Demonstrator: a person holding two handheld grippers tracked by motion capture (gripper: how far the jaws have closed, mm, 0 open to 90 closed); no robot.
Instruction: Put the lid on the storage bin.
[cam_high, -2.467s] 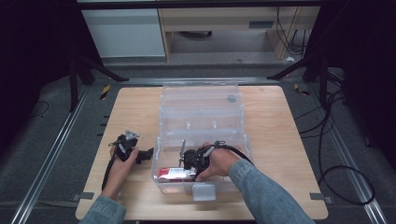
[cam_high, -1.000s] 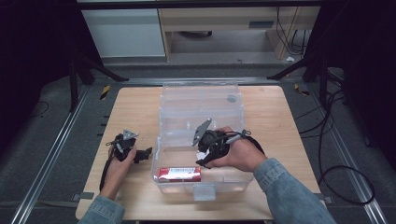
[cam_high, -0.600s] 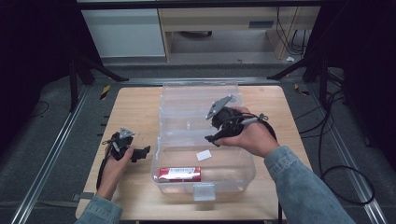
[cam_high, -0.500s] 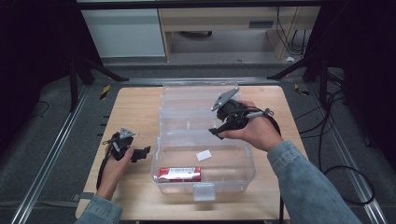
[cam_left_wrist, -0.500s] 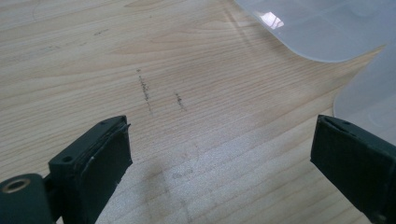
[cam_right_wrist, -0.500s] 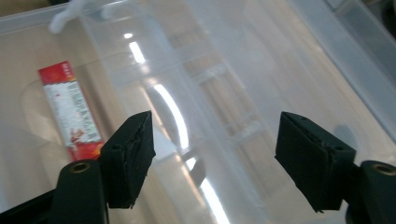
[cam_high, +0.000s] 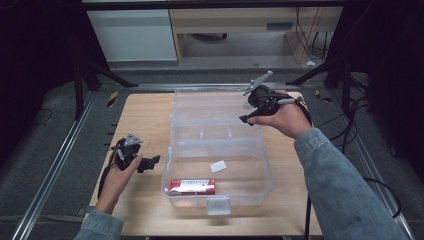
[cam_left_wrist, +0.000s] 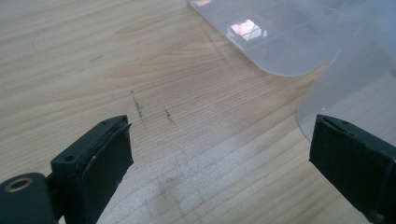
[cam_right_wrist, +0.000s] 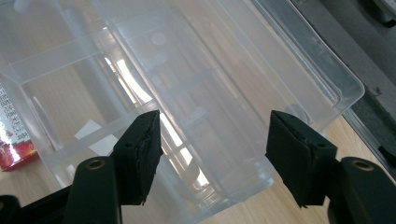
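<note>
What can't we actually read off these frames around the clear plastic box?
- Print on the red packet: too small in the high view; cut off by the left edge in the right gripper view.
- Small white slip in the clear plastic box: any marking too small to tell.
- Right gripper jaws: partly hidden by the hand in the high view.
- Clear plastic box in the left gripper view: cut off by the frame's top and right edges.

One clear box (cam_high: 215, 165) with its one lid (cam_high: 212, 107) open at twelve o'clock. One red pack (cam_high: 192, 186) and one white slip (cam_high: 218, 166) lie in it. Two grippers: the left gripper (cam_high: 150, 162) at nine, the right gripper (cam_high: 245, 112) at one. One table (cam_high: 145, 120).
</note>
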